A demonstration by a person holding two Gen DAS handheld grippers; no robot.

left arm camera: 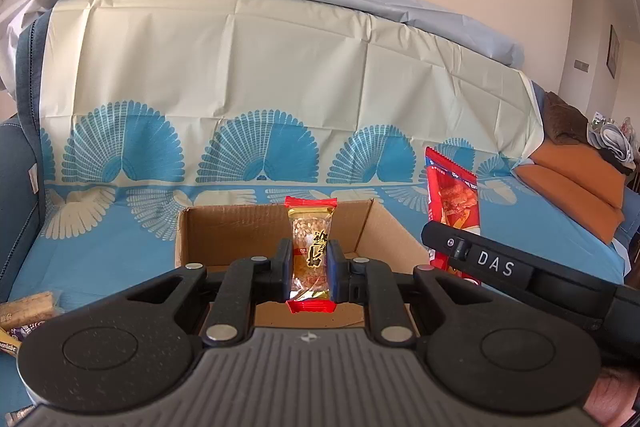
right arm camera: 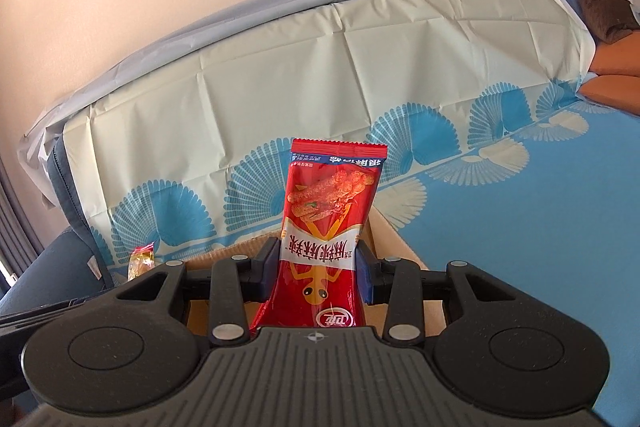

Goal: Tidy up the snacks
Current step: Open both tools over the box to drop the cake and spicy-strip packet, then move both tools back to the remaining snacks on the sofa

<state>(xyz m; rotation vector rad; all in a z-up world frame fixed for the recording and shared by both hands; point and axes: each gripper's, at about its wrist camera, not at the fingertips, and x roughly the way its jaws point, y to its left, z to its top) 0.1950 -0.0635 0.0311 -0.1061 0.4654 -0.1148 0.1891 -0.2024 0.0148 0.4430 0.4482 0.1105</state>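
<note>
- The left gripper (left arm camera: 311, 263) has its 2 blue-padded fingers (left arm camera: 285, 259) closed against the sides of a small gold-and-clear plastic snack packet with red crimped ends (left arm camera: 311, 251); the packet stands upright and black characters run down its front.
- The packet is held above the open brown cardboard box (left arm camera: 224, 231), whose back wall rises behind it at 12 o'clock.
- The right gripper (right arm camera: 318, 267) clamps a taller red plastic snack bag with a blue band near its top (right arm camera: 324, 227); the bag is upright between the fingers, printed with fried sticks and a yellow figure, its lettering upside down.
- In the left wrist view that same red bag (left arm camera: 454, 199) shows at 2 o'clock, beside the box's right wall, with the black body of the right gripper marked "DAS" (left arm camera: 494, 263) crossing in front of its lower part.
- In the right wrist view the box (right arm camera: 396, 243) lies under and behind the bag, and the gold packet (right arm camera: 141, 261) peeks at 9 o'clock.
- The box sits on a blue-and-cream fan-patterned plastic sheet (left arm camera: 248, 75) draped over a sofa.
- More wrapped snacks (left arm camera: 28, 311) lie on the sheet at 8 o'clock in the left view.
- Orange cushions (left arm camera: 576, 183) rest at 3 o'clock.
</note>
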